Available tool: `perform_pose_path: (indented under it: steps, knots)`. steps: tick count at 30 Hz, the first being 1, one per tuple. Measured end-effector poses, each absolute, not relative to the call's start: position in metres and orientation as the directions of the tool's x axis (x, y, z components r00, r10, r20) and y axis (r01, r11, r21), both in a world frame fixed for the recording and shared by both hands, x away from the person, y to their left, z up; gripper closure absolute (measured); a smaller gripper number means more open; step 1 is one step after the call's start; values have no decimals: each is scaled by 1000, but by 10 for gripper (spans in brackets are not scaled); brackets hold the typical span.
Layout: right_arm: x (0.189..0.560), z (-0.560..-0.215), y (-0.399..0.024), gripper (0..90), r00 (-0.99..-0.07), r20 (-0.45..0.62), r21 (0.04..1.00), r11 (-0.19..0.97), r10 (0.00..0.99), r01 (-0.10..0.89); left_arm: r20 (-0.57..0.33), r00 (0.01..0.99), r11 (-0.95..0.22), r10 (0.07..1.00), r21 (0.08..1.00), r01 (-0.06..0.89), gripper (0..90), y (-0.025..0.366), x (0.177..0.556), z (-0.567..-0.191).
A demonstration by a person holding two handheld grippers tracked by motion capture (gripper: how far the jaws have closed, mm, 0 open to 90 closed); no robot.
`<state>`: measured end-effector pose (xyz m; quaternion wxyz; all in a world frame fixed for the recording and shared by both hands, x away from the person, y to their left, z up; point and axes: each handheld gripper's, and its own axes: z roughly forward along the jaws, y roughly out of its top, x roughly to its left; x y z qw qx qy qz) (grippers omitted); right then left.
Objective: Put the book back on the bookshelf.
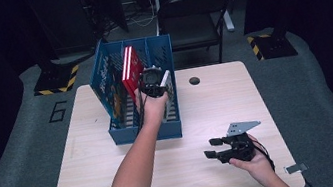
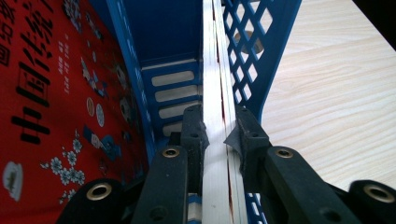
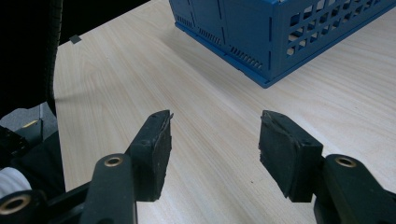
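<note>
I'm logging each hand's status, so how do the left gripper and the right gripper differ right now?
The left gripper is shut on the pale edge of a book; the right gripper is open with nothing between its jaws. The left gripper reaches into the blue rack; the right gripper rests near the table edge, apart from the rack. Both have black jaws.

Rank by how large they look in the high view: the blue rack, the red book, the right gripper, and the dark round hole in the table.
1. blue rack
2. red book and right gripper: they look alike, so unranked
3. hole
</note>
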<state>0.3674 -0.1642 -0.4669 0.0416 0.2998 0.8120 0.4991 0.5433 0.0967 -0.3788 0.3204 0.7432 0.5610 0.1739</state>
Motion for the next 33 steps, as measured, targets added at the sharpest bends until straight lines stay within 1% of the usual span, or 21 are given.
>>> perform_pose_path:
  steps: [18, 19, 23, 33]
  knots:
    - [368, -467, -165, 438, -815, 238, 834, 319, 528, 450, -88, 289, -153, 953, 684, 713, 768, 91, 546, -395]
    - [368, -467, -165, 438, -816, 238, 834, 320, 528, 450, -99, 278, -137, 956, 685, 715, 768, 89, 546, -396]
    - [368, -468, -165, 438, -812, 246, 832, 314, 529, 456, -103, 278, -131, 955, 693, 709, 767, 87, 547, -400]
    - [367, -467, -166, 439, -808, 245, 831, 313, 537, 460, -93, 295, -162, 951, 663, 731, 765, 84, 545, -405]
